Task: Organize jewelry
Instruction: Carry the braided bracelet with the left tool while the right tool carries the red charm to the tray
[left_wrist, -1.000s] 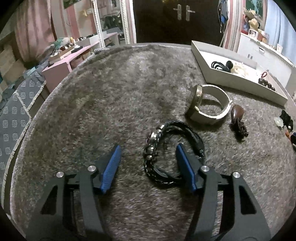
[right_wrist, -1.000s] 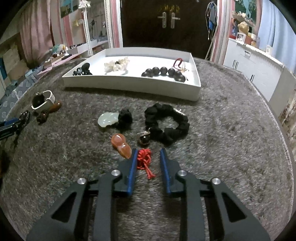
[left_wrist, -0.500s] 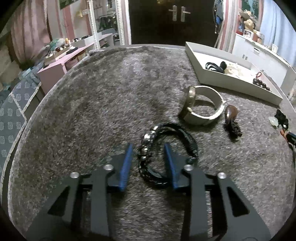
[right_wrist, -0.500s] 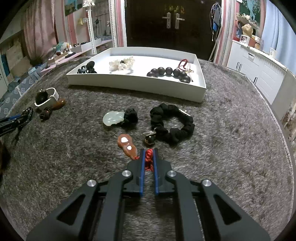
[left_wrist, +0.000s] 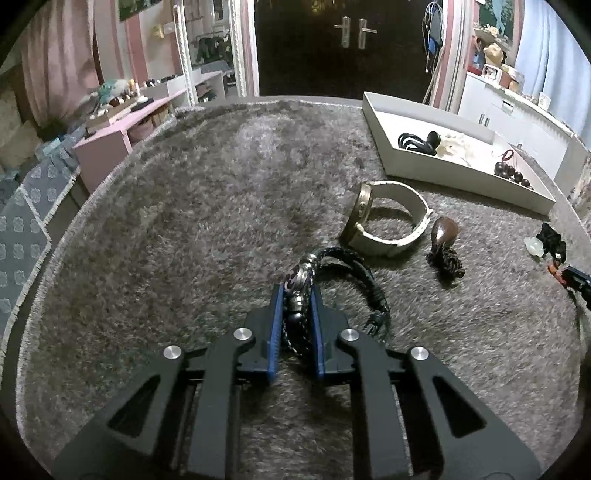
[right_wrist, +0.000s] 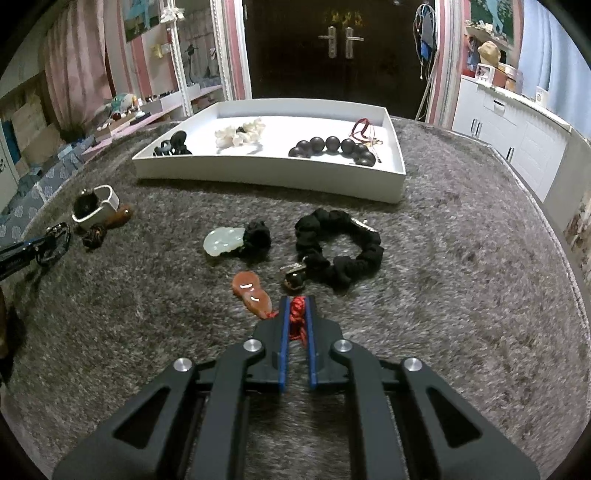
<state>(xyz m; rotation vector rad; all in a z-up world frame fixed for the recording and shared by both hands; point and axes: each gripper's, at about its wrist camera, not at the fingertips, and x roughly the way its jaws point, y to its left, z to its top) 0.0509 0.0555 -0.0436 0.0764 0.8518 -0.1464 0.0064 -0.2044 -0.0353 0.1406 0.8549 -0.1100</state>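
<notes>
Jewelry lies scattered over the grey shaggy worktop (right_wrist: 461, 236), with the white tray (right_wrist: 273, 173) at the far side already holding a few pieces. Nearer, a pale watch (left_wrist: 388, 225) and a black scrunchie (right_wrist: 340, 254) wait loose. A second ago both pairs of fingers stood apart; now the left gripper (left_wrist: 296, 306) is closing on the black braided bracelet (left_wrist: 347, 273), and the right gripper (right_wrist: 296, 314) pinches the red cord (right_wrist: 296, 314) of the orange pendant (right_wrist: 251, 293). Both look ready to lift toward the tray.
</notes>
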